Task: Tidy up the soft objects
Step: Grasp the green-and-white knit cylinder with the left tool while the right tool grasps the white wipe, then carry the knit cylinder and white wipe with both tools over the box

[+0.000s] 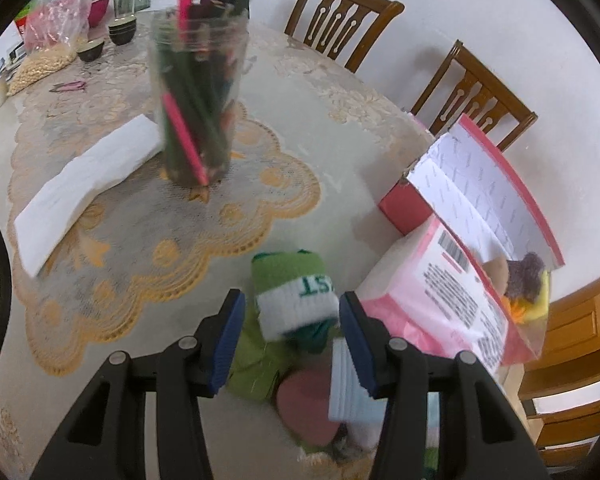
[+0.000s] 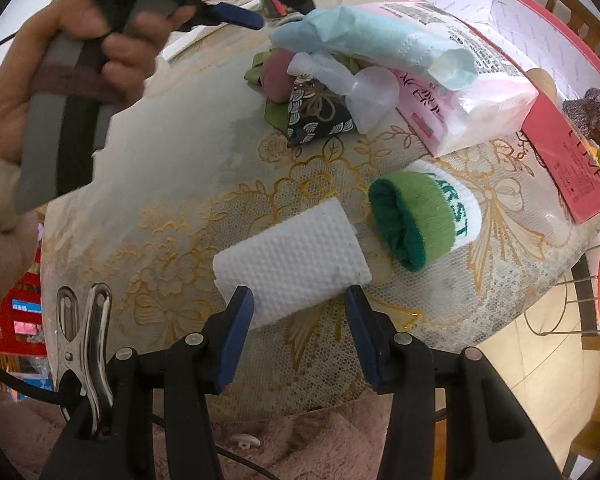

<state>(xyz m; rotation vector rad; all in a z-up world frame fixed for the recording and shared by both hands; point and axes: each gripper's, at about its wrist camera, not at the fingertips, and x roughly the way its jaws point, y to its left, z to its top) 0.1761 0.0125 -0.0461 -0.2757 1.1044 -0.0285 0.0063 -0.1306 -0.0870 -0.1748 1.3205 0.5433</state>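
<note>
A rolled green-and-white sock (image 1: 294,292) (image 2: 424,216) lies on the lace tablecloth. My left gripper (image 1: 292,304) hovers open above it, and nothing is pressed between its blue pads. A white textured towel roll (image 2: 292,264) lies on the cloth with its near end between the fingers of my open right gripper (image 2: 300,300). A pile of soft things sits nearby: a pink pad (image 2: 278,76), a light-blue tissue pack (image 2: 380,40) and a dark patterned pouch (image 2: 320,116). At the table's right edge stands an open pink box (image 1: 404,208) (image 2: 560,152) holding a brown plush (image 2: 592,116).
A clear cup of coloured pencils (image 1: 196,92) and a folded white paper stack (image 1: 84,184) stand on the table (image 1: 320,140). Bowls and plastic bags (image 1: 56,28) sit at the far left, wooden chairs (image 1: 340,20) behind. A pink tissue pack (image 2: 472,112) leans by the box. A hand (image 2: 60,80) holds the left gripper.
</note>
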